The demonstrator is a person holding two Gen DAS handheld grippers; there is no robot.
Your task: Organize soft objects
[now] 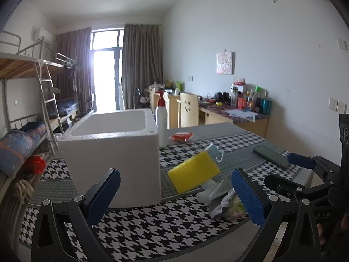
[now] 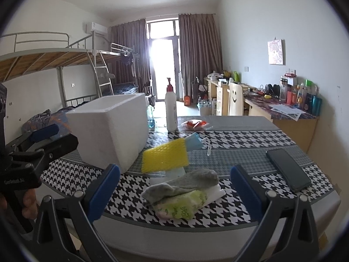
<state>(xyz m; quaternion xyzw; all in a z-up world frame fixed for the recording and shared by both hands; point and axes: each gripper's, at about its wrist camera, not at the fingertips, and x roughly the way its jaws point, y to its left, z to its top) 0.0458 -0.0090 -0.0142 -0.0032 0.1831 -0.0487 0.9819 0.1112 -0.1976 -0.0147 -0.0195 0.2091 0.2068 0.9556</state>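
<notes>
A white foam box [image 1: 113,152] [image 2: 109,128] stands open on the houndstooth table. Right of it lie a yellow sponge [image 1: 194,172] [image 2: 164,158], a blue face mask [image 1: 214,151] [image 2: 194,142], a grey sock [image 2: 185,184] [image 1: 218,207] and a green-printed tissue pack [image 2: 181,205]. My left gripper [image 1: 174,198] is open and empty, near the box's front corner. My right gripper [image 2: 172,192] is open and empty, just before the sock pile. The right gripper also shows in the left wrist view [image 1: 301,161].
A white bottle with a red pump [image 1: 161,122] [image 2: 170,107] and a red packet [image 1: 182,136] [image 2: 195,124] sit behind the box. A black phone [image 1: 271,156] [image 2: 288,169] lies at the right. Bunk beds [image 2: 54,65] stand left, desks [image 2: 283,109] right.
</notes>
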